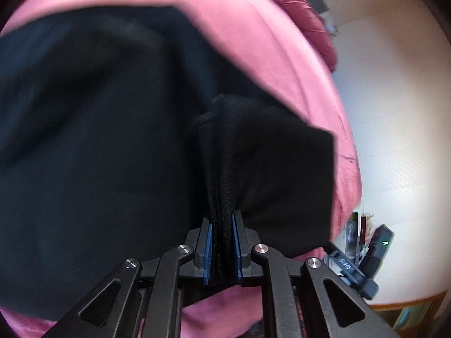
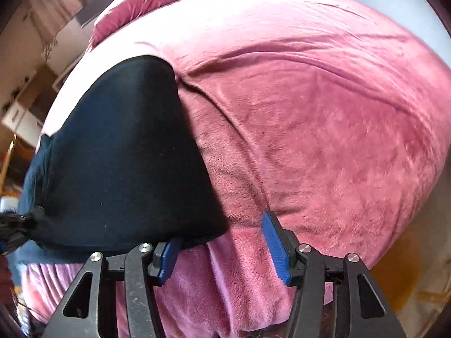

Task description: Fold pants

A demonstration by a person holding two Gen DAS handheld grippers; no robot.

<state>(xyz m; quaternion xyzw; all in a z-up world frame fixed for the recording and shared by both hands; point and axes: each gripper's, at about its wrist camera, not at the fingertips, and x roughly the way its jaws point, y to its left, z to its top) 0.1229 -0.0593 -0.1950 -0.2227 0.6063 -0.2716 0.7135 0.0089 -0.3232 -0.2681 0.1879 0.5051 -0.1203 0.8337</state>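
Black pants (image 1: 112,126) lie spread on a pink blanket (image 1: 282,56) over a bed. My left gripper (image 1: 222,219) is shut on a bunched fold of the pants at their near edge, and the cloth is pinched tight between the blue pads (image 1: 208,242). In the right wrist view the pants (image 2: 121,155) fill the left half, with a rounded corner at the top. My right gripper (image 2: 222,233) is open just above the blanket (image 2: 310,112) at the pants' near right corner. The hem lies over the tip of its left finger (image 2: 167,259). Nothing is gripped between its pads.
A darker pink crumpled duvet (image 1: 296,5) lies at the far end of the bed. Past the bed's right edge there is pale floor (image 1: 394,112) and a dark device with a green light (image 1: 377,248). Boxes and furniture (image 2: 25,112) stand to the left of the bed.
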